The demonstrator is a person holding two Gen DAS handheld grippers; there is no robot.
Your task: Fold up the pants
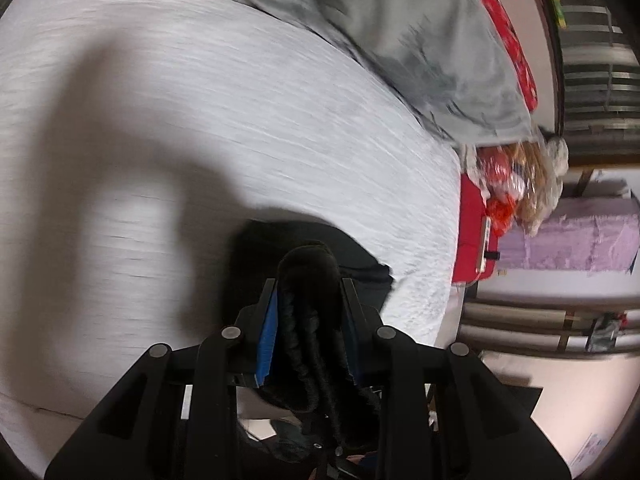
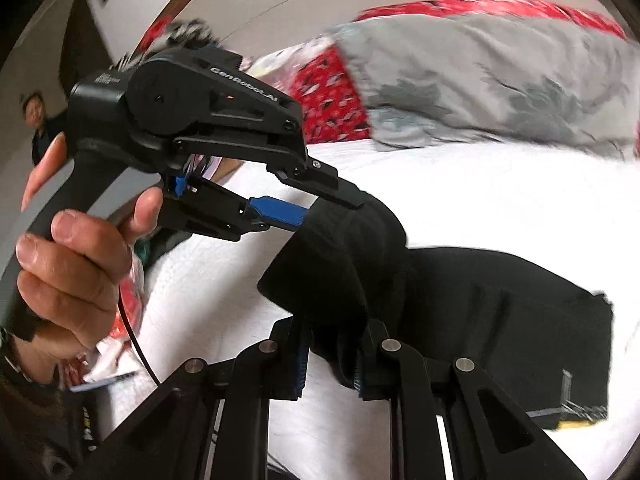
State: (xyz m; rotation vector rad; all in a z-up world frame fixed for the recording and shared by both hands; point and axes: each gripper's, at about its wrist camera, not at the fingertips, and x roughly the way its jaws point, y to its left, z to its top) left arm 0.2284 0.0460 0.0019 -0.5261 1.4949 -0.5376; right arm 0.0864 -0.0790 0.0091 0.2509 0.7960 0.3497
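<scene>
Between the blue-padded fingers of the left gripper (image 1: 308, 304), a thick bunch of the black pants (image 1: 308, 280) is pinched, the jaws being drawn in tight against the cloth on both sides. From the right wrist view the same left gripper (image 2: 332, 204) is seen from the side, held by the person's left hand (image 2: 76, 264), with a corner of the pants (image 2: 460, 304) lifted off the bedding by it. Just below and nearer the camera, a second fold of the garment is clamped by the right gripper (image 2: 334, 364), its jaws likewise narrowed onto the fabric. Beyond both grippers, the rest of the pants is spread flat to the right on the white bedspread (image 2: 500, 200), and a grey-and-yellow label edge is shown at the far hem. Ahead of the left gripper, the white bedspread (image 1: 200, 120) is crossed by a broad shadow. Farther ahead, a grey blanket (image 1: 420, 48) is heaped against a red patterned cover (image 1: 516, 52). The grey blanket (image 2: 500, 80) is blurred in both views.
</scene>
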